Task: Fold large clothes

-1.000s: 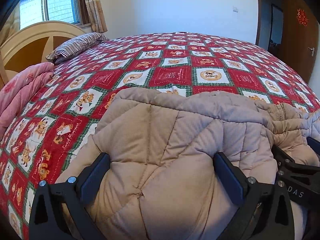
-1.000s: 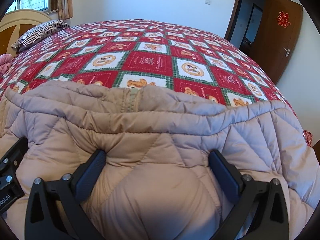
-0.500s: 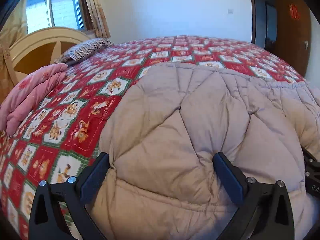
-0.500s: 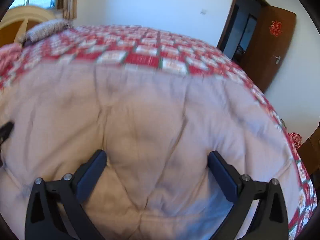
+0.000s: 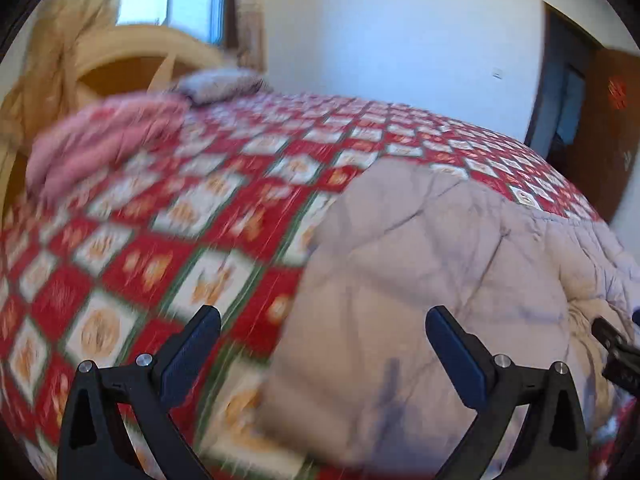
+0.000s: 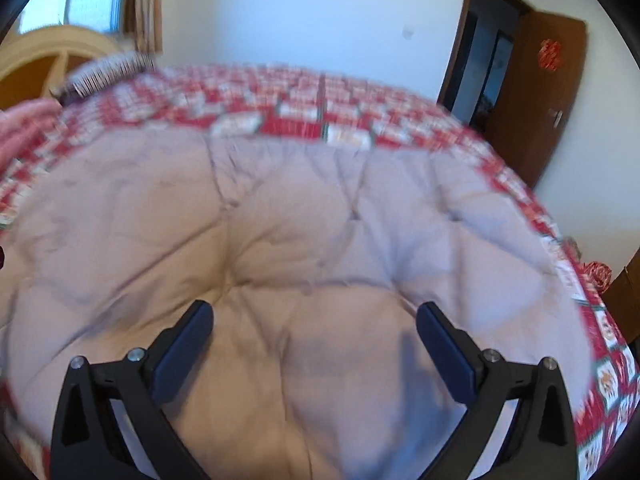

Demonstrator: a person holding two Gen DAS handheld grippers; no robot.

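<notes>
A beige quilted puffer coat lies spread flat on the bed with its quilted side up; it also shows in the left wrist view. My left gripper is open and empty, held above the coat's left edge and the bedspread. My right gripper is open and empty, held above the middle of the coat. Both views are blurred by motion. A piece of the right gripper shows at the right edge of the left wrist view.
The bed carries a red, white and green patchwork bedspread. A pink folded blanket and a striped pillow lie by the wooden headboard. A brown door stands open at the right.
The coat's near part was flipped forward and now lies flat over the rest. Both grippers, which had coat fabric between their fingers, have lifted off and drawn back; the left one swung left.
</notes>
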